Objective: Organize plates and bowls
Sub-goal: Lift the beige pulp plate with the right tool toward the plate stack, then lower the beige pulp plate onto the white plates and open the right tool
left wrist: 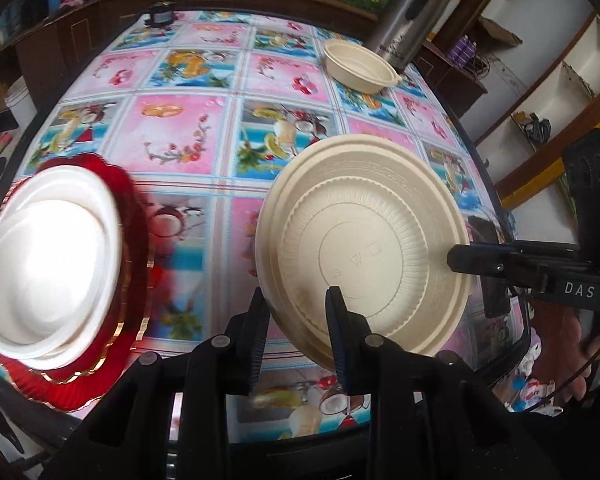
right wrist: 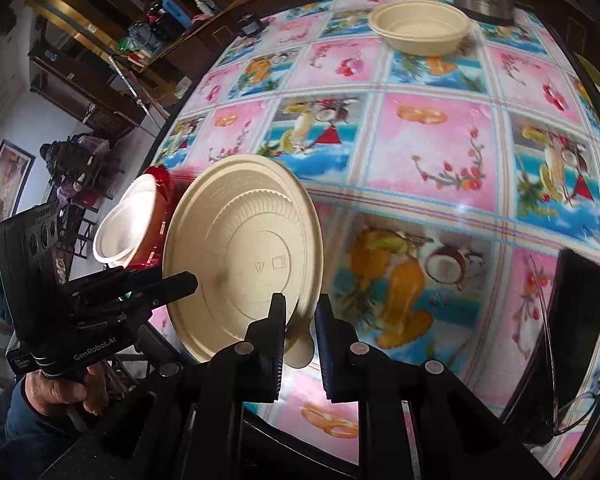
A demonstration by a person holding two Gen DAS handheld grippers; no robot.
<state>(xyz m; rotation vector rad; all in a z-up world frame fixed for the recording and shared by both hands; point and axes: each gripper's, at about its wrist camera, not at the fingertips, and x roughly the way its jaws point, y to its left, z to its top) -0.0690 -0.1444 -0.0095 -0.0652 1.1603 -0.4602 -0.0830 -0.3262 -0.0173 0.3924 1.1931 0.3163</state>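
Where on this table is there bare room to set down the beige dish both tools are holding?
The wide middle of the tablecloth lies bare, bordered by the red plate stacked with white bowls on one side and the beige bowl beside the steel flask at the far edge. The held dish hangs over the near part. That far corner is crowded.

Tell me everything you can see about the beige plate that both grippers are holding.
The beige plate is round, matte and fibre-like, with a broad stepped rim, a ring of fine ribs and a flat centre bearing small embossed marks. It is turned so its underside faces both cameras, tilted steeply on edge above the fruit-patterned tablecloth, apparently clear of it. The left gripper clamps its near rim; the right gripper clamps the rim at another point. Nothing lies on it.
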